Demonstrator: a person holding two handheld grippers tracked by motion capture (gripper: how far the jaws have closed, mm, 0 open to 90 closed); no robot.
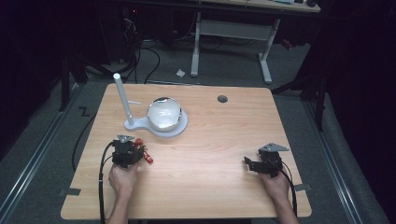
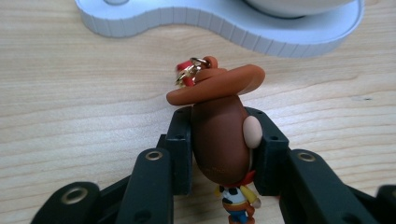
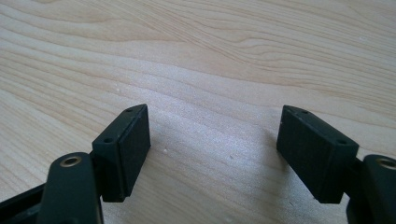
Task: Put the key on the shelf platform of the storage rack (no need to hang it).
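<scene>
My left gripper (image 2: 219, 140) is shut on a small cowboy figure keychain (image 2: 218, 135); its brown hat, gold ring and red strap point toward the stand. In the high view the left gripper (image 1: 135, 150) sits at the table's left front, with the keychain's red strap (image 1: 148, 157) sticking out to its right. A white stand (image 1: 180, 127) with an upright post (image 1: 122, 95) holds a shiny bowl (image 1: 163, 113) just beyond it. My right gripper (image 3: 212, 149) is open over bare wood, and the high view has the right gripper (image 1: 254, 164) at the right front.
The wooden table (image 1: 210, 140) has a round cable hole (image 1: 222, 99) at the back right. A white stand base edge (image 2: 224, 28) lies close ahead of the left gripper. Beyond the table, a desk frame (image 1: 231, 42) and cables stand on the floor.
</scene>
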